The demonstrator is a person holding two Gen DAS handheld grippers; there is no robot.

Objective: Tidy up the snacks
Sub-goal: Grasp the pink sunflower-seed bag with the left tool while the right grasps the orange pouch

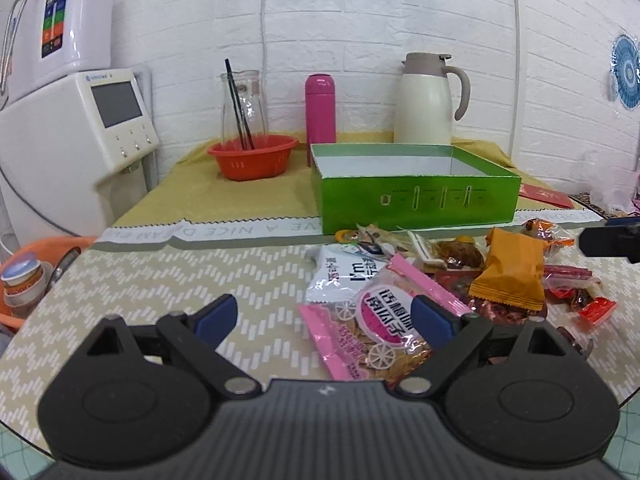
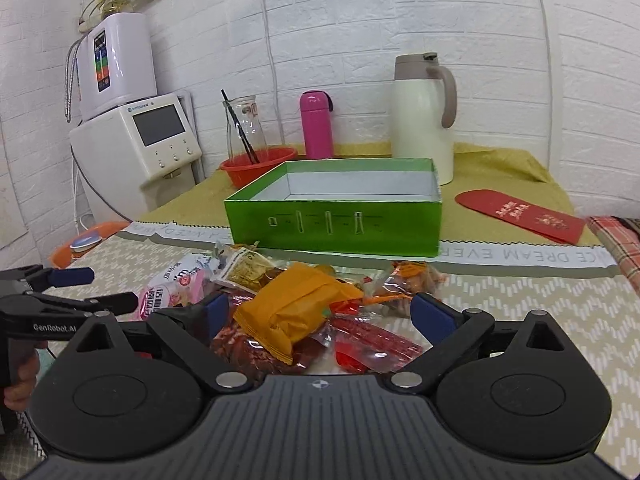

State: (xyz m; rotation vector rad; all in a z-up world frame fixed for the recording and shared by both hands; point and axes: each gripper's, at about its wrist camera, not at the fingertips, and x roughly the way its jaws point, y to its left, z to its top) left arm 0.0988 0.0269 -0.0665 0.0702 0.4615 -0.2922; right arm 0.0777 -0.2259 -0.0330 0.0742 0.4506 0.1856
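In the left wrist view, the left gripper (image 1: 324, 316) hovers low over the patterned tablecloth (image 1: 160, 292) with its jaws spread wide and nothing between them. Its right blue pad (image 1: 432, 318) is just over the pink snack bag (image 1: 372, 332), which lies at the near left edge of the snack pile. Under it is a white packet (image 1: 340, 272), and to the right lies an orange wrapped cake (image 1: 510, 270), then small red candies (image 1: 596, 308). Behind the pile stands the green box (image 1: 416, 192), open on top; its white inside looks empty as far as can be seen. At the right edge a dark finger of the right gripper (image 1: 608, 240) enters the view.

The pink bag looks light and thin — a crinkly film with flat crisps inside, so it will slip and the contents may break under a hard squeeze. I would take it by the sealed pink edge, not across the middle.

In the right wrist view, the right gripper (image 2: 316, 314) is also released, its jaws wide on both sides of the orange wrapped cake (image 2: 296, 308), but not touching it as far as I can tell. This pack looks puffy and soft, light, and easy to crush; a grip across its middle with gentle force seems best. Below it lie glossy red packets (image 2: 372, 348) — slippery ones. The green box (image 2: 336, 220) stands just behind the pile, near enough for a short carry. The left gripper (image 2: 76, 292) shows at the left, open too.
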